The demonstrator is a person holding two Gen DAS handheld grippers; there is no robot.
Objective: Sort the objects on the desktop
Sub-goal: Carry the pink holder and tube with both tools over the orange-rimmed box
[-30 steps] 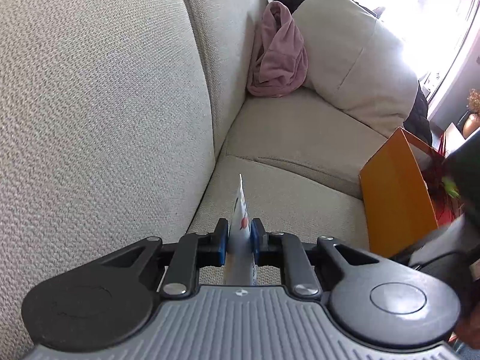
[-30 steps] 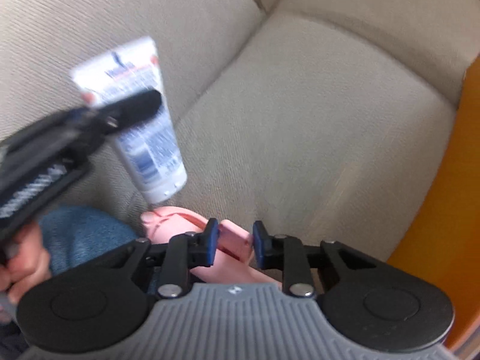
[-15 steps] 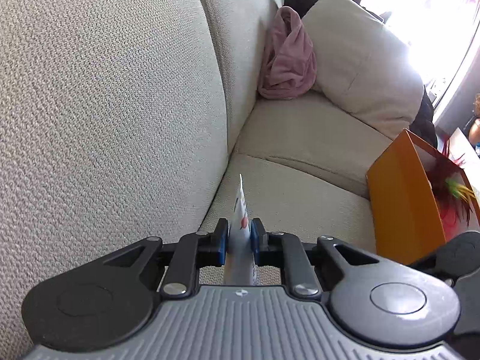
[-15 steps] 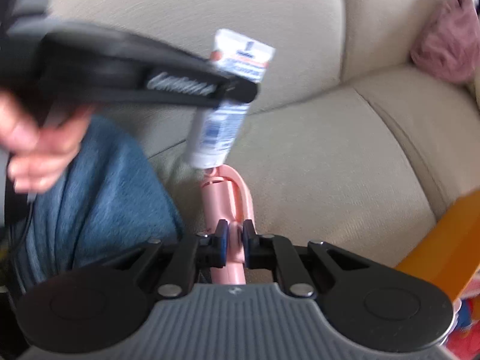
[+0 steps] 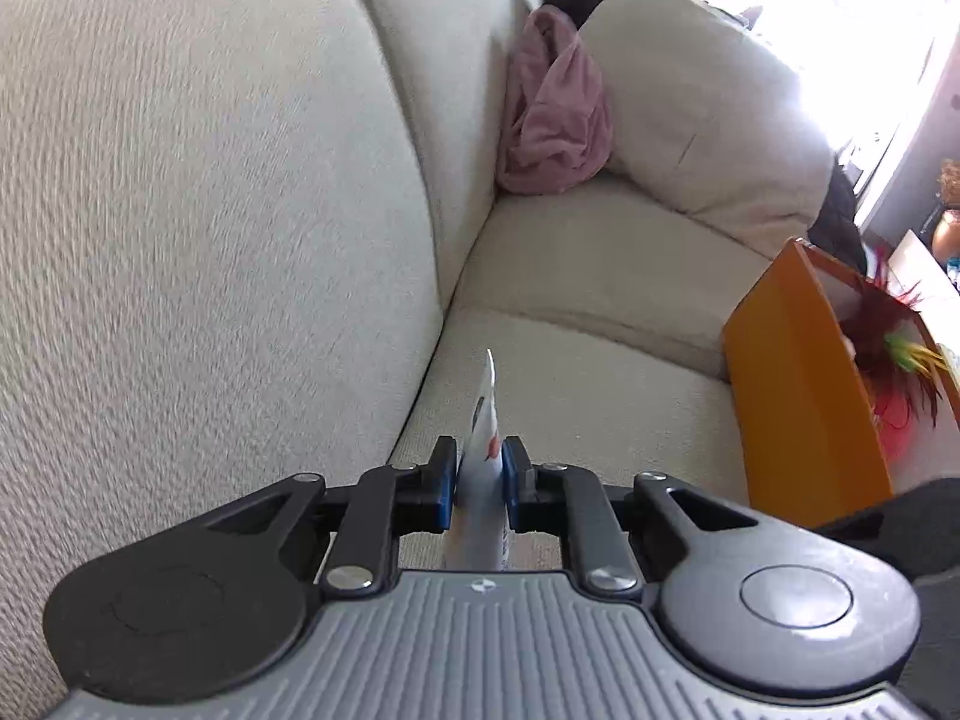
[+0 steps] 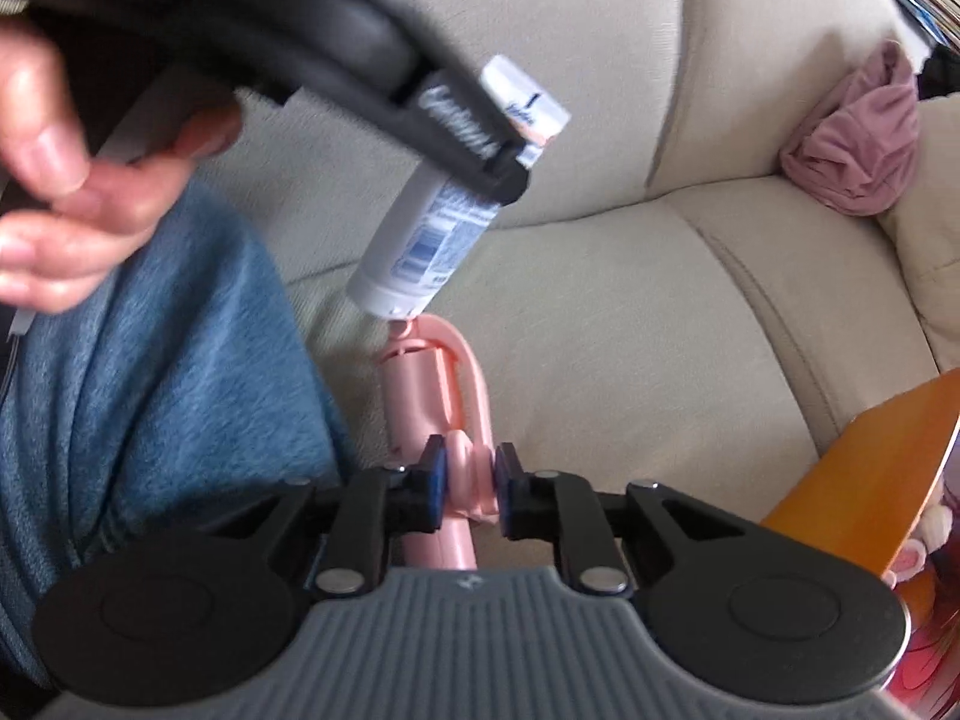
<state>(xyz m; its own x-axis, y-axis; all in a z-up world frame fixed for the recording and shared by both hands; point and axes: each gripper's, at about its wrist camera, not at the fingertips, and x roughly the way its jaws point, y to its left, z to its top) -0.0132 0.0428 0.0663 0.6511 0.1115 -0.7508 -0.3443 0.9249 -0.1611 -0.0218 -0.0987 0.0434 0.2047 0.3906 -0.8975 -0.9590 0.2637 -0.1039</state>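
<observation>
Left wrist: jaws clamp tube (image 5: pixel 483 468) | right jaws opening – pink tool (image 6: pixel 447 420) between

Daylight, strong. Source: window (image 5: pixel 864 48) at 1–2 o'clock in left wrist view, blown out to pure white; glare bleeds onto the pale cushion (image 5: pixel 708 120) beside it. Sofa back (image 5: pixel 180 210) evenly lit, weave sharp at centre, smeared toward 9 o'clock. Soft shadow in the seat crease. Fisheye bowing at all edges, dark vignette in the corners.

Right wrist view: dimmer, softer overall. Motion blur on the hand (image 6: pixel 66 168) at 10 o'clock and the black arm crossing the top. Orange box (image 6: pixel 870 468) at 4 o'clock glossy with sheen.
</observation>
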